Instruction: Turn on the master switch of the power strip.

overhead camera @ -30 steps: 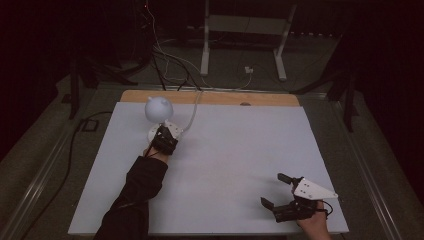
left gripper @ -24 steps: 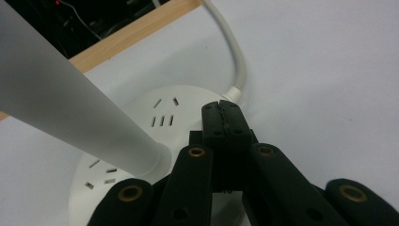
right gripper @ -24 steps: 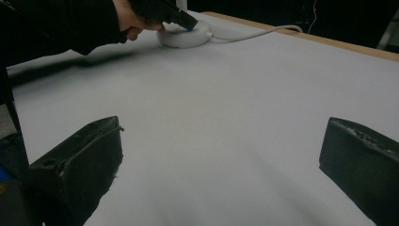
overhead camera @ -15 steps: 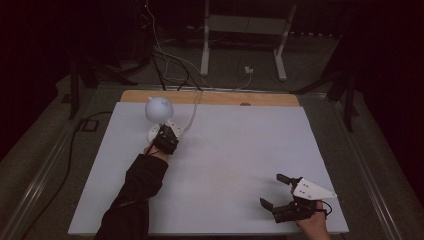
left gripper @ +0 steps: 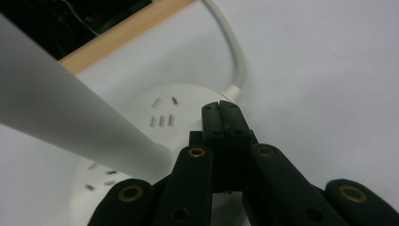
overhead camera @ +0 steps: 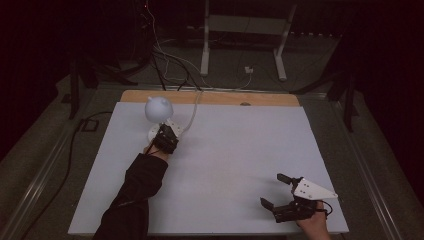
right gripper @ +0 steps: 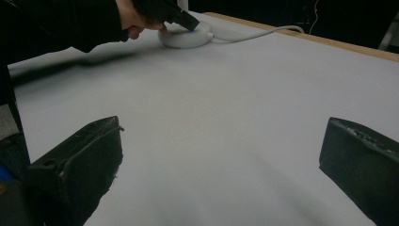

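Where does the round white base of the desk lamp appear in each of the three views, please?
High view: lamp base at upper left, under the left tool.
Left gripper view: centre, beneath the shut jaws.
Right gripper view: top, left of centre.
Shared landmark: the white cord leaving the base.

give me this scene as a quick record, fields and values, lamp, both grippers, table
lamp: small white desk lamp, round head, round flat base, at the far left of the table
lamp cord: white cord runs from the base toward the far edge
left gripper: left gripper jaws closed together, tips over the lamp base near the cord's entry; contact cannot be told
right gripper: right gripper jaws wide apart, holding nothing, at the near right of the table
table: white sheet with a wooden strip along the far edge
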`<action>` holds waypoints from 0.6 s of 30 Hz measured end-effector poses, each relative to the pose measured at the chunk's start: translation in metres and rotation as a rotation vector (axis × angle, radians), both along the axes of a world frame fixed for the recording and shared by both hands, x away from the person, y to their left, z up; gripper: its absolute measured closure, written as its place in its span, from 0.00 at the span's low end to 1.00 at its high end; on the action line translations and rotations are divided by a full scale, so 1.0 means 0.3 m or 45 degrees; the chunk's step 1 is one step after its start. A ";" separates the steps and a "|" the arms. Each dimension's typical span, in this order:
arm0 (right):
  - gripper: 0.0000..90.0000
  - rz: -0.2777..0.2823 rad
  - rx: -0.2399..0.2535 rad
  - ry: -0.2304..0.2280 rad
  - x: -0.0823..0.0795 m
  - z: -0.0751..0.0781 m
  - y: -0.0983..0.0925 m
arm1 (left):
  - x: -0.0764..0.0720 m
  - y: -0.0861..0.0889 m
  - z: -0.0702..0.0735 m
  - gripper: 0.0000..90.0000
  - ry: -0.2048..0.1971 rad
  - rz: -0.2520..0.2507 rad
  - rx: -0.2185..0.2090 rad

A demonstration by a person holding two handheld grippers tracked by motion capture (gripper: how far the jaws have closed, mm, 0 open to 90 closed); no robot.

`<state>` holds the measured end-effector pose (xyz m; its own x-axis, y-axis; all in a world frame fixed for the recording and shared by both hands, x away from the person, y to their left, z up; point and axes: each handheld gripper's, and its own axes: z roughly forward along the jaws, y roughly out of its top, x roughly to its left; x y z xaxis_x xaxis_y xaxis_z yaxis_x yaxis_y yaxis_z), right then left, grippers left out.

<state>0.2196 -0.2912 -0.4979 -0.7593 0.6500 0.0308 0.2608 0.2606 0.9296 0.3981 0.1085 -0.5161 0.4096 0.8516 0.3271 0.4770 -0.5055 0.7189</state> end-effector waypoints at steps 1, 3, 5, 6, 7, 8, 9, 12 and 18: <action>0.00 0.000 0.000 0.000 0.000 0.000 0.000 | 0.000 0.000 0.000 1.00 0.000 0.000 0.000; 0.00 -0.003 0.001 0.003 0.001 -0.001 -0.001 | -0.001 0.005 0.010 1.00 0.007 0.005 -0.030; 0.00 -0.004 0.003 0.003 0.001 -0.001 -0.002 | -0.001 0.009 0.020 1.00 0.013 0.005 -0.047; 0.00 -0.004 0.002 0.004 0.002 -0.002 -0.002 | -0.002 0.016 0.032 1.00 0.032 -0.004 -0.082; 0.00 -0.004 0.003 0.005 0.002 -0.002 -0.002 | -0.002 0.016 0.032 1.00 0.032 -0.004 -0.082; 0.00 -0.004 0.003 0.005 0.002 -0.002 -0.002 | -0.005 0.019 0.039 1.00 0.030 -0.007 -0.086; 0.00 -0.007 0.002 -0.001 0.001 0.000 -0.003 | -0.007 0.022 0.045 1.00 0.028 -0.009 -0.079; 0.00 -0.007 0.004 -0.002 0.001 0.000 -0.003 | -0.014 0.035 0.064 1.00 0.032 -0.010 -0.125; 0.00 -0.005 0.003 -0.001 0.001 0.000 -0.002 | -0.041 0.033 0.096 1.00 0.028 -0.042 -0.168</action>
